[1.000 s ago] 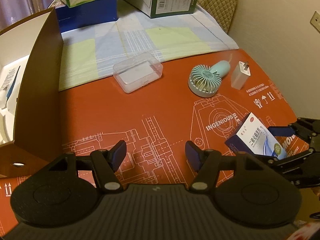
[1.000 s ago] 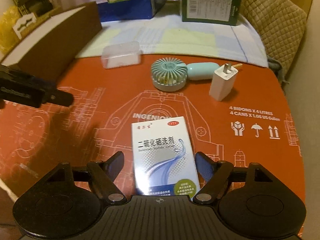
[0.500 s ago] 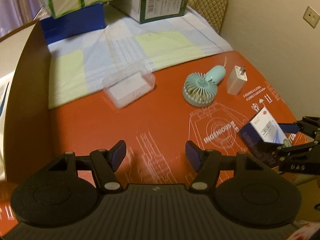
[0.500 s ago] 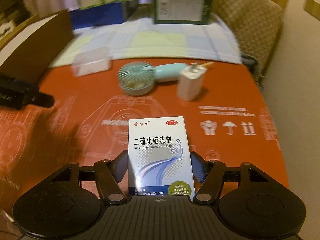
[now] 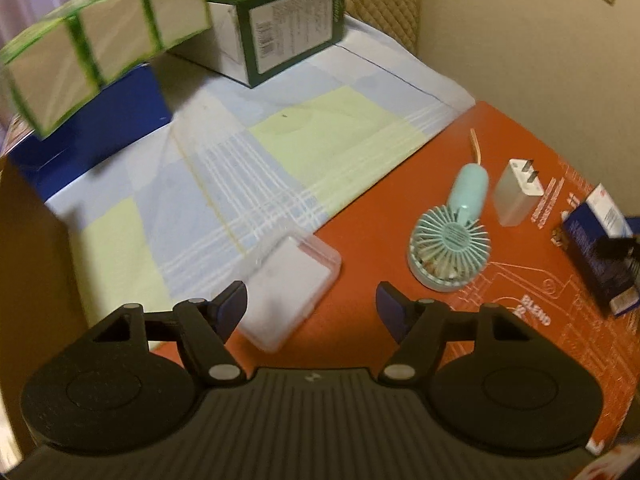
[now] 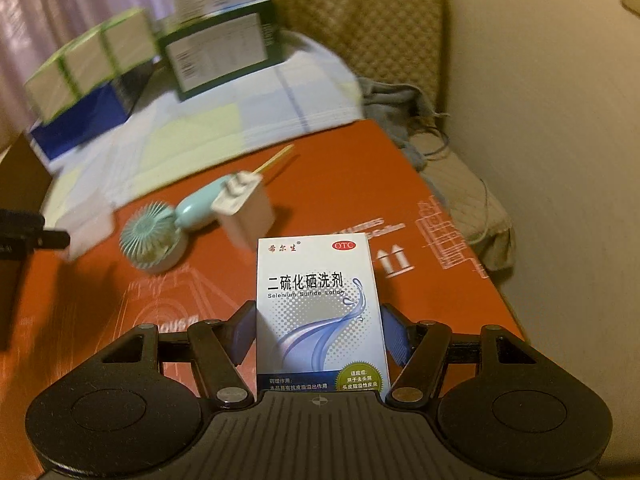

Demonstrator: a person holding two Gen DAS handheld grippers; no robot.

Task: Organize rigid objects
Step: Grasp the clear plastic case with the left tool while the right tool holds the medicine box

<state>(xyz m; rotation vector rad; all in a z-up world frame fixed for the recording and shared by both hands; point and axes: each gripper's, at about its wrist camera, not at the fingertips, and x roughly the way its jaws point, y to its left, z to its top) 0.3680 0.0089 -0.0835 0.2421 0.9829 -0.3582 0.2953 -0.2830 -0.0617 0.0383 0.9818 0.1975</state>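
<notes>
Judging from how things lie, the organizing is only at the start. The right gripper (image 6: 319, 334) has its two fingers closed against the sides of the lotion box (image 6: 320, 308), a white and blue medicine carton, and it seems lifted off the orange mat (image 6: 360, 168), but I cannot say how high. In the left wrist view the same box shows at the far right edge, dark blue side toward the camera, w/ the black gripper parts around it.

The left gripper (image 5: 311, 306) is wide open and holds nothing. It hangs over the clear plastic case (image 5: 294, 280), which lies where the mat meets the checked cloth (image 5: 280, 152). The case sits between the fingers in the picture, nearer the left one, but contact I cannot confirm because of blur.

Not yet handled, as far as I see: the mint hand fan (image 5: 452, 248) lying flat on the mat, and the white charger plug (image 5: 518, 196) just beside its handle, prongs up. So approx. one item is picked, three remain on the mat.

Where the items must go is not clear from these views. A brown wall-like edge (image 5: 32, 240) at the left may be a storage box, but its inside is hidden. Cartons (image 5: 280, 28) at the back of the cloth look like background.
</notes>
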